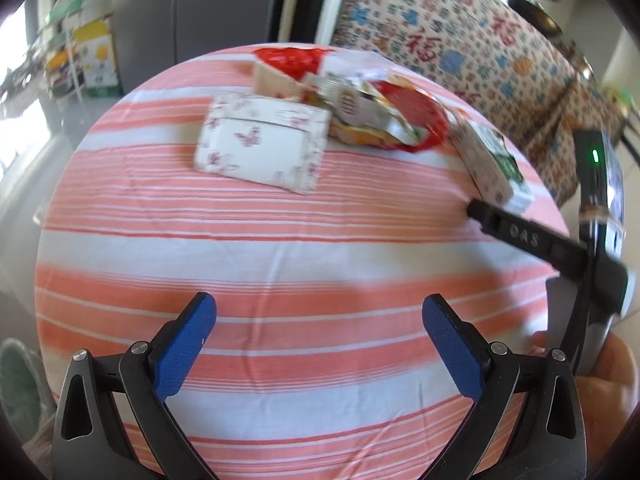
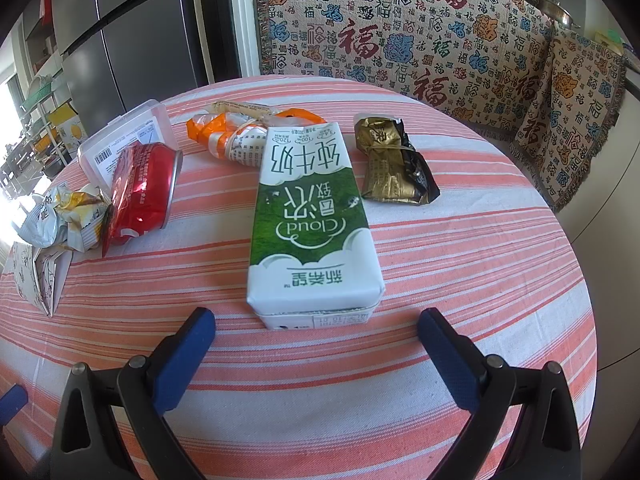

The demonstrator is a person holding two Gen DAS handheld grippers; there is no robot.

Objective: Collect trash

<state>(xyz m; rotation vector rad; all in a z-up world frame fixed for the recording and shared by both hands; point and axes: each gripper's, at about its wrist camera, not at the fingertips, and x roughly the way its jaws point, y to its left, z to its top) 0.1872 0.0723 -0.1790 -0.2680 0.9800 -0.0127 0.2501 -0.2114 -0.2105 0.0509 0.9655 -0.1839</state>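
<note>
- Nearest the right wrist camera, the right gripper (image 2: 316, 330) has its blue-padded fingers spread wide and holds nothing; it hangs low over the striped tablecloth (image 2: 480, 248).
- Just beyond its fingertips lies the milk carton (image 2: 314, 216), flat on its broad face, its short end turned toward the gripper and roughly centred in the gap between the pads.
- Judging by this line-up, the step in hand is picking up the carton. To do it well, slide forward until the pads sit alongside its two long sides, well past the end flap, then squeeze gently: a carton that is probably empty will dent or pop out under a hard pinch.
- Keep the fingertips clear of the cloth, or it may bunch and drag the other litter.
- Other trash waits further back: a crushed red can (image 2: 144, 190) on its side against a clear plastic box (image 2: 132, 136), crumpled wrappers (image 2: 68, 216) to the left, an orange bag (image 2: 224, 132) behind the carton, and a gold wrapper (image 2: 394, 168) to the right, apart from the carton.
- The left gripper (image 1: 320, 320) is likewise spread and empty, over bare cloth, well short of a butterfly-print box (image 1: 260, 148). That view is blurred, so finer detail cannot be told.
- No bin or bag shows in either view.
</note>
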